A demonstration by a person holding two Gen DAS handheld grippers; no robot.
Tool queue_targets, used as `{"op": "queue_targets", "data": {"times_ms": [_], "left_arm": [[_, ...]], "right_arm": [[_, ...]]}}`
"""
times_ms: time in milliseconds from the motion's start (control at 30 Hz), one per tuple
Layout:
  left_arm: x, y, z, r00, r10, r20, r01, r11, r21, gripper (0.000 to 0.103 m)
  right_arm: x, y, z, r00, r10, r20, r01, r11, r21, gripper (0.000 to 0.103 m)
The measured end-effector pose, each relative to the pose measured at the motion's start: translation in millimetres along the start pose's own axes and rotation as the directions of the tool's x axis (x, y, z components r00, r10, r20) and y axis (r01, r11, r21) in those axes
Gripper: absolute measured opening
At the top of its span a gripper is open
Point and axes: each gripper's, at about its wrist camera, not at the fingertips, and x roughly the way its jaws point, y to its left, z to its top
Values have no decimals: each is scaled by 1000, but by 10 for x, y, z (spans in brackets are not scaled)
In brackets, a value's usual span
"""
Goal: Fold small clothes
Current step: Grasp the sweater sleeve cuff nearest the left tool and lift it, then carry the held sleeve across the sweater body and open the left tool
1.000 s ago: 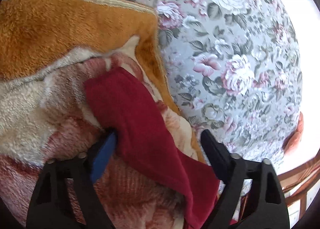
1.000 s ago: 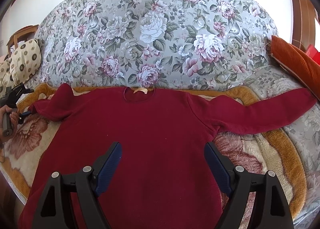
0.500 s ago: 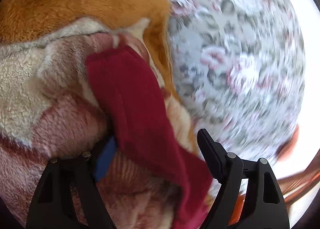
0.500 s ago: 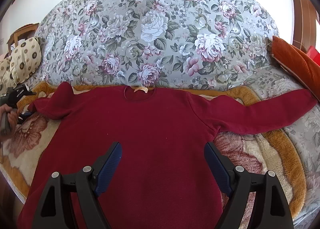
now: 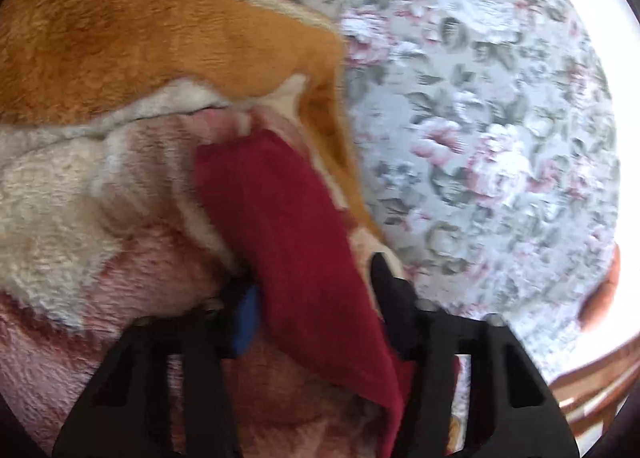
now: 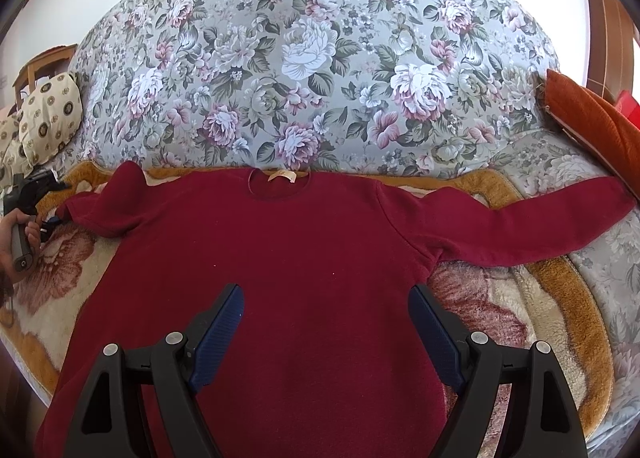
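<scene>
Sweater (image 6: 304, 258) — dark red, flat, sleeves outspread — on fleece blanket (image 6: 520, 318).

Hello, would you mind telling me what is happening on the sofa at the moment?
A person holding a gripper in each hand is starting to fold a dark red sweater, spread flat on a fleece blanket over a floral sofa. The left gripper has just been closing its jaws around the end of one sleeve, which lies between them. The right gripper hovers open above the sweater's body, holding nothing. Nothing is folded yet.
</scene>
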Motion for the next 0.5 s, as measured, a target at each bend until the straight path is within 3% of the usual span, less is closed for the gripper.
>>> {"op": "queue_targets", "data": {"times_ms": [100,133,233,333,433,500], "left_arm": [[2,85,9,997,65,31,-64,997,-33,11],[-10,108,-3,996,84,33,-82,996,-38,6],[-113,18,-80,987,137,78,-138,990,8,5],[-286,-278,-208,971,183,155,-205,969,140,5],[-524,-703,-363,972,109,207,-163,949,268,5],[-701,-1069,-471,967,50,250,-143,918,370,5]], "right_arm": [[2,-3,-4,1000,-2,-1,2,1000,3,82],[-2,-5,-5,1000,-2,1,2,1000,4,82],[5,-16,-8,1000,1,-1,-1,1000,10,82],[4,-19,-9,1000,1,-1,-1,1000,14,82],[-25,-20,-17,1000,1,11,-1,1000,18,82],[-36,-25,-19,1000,2,18,-2,1000,20,82]]}}
